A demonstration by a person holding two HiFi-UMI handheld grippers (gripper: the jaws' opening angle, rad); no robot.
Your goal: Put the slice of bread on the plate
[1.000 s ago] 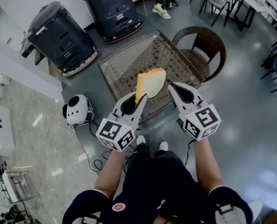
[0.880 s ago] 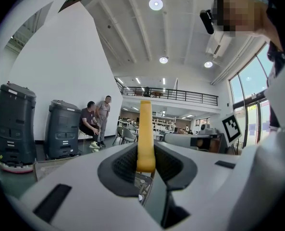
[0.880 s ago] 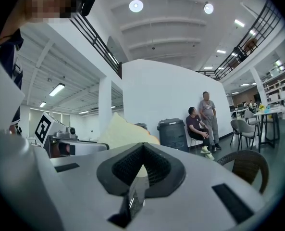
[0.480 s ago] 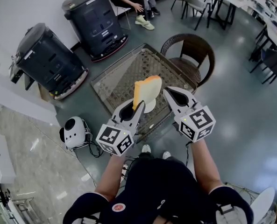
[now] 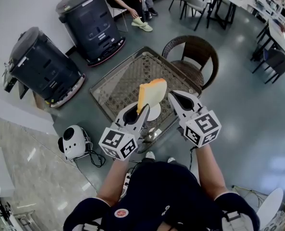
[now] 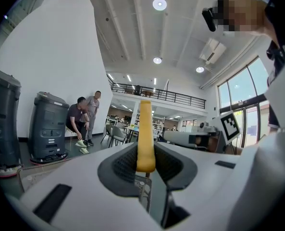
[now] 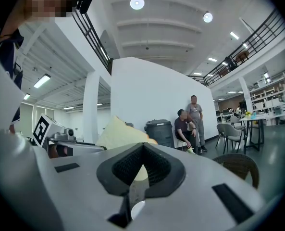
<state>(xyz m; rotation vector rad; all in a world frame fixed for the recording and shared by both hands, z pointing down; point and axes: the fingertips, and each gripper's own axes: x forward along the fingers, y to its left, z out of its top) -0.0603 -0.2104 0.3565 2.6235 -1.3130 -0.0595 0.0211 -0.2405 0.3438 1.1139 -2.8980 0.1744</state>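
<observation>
Left tool [image 5: 145, 107] grips the bread slice [image 5: 153, 91] (upright) over the plate [image 5: 154, 113].

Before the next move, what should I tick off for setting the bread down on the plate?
1. Grip on the bread: ok. The left gripper is clamped on the bread, which stands on edge.
2. Right gripper out of the way: ok. The right gripper is shut, empty and beside the slice.
3. Plate in reach: ok. The plate sits on the table just below the bread.
4. Plate free of other things: cannot tell, the bread hides part of it.
5. Height above the plate: cannot tell.
</observation>
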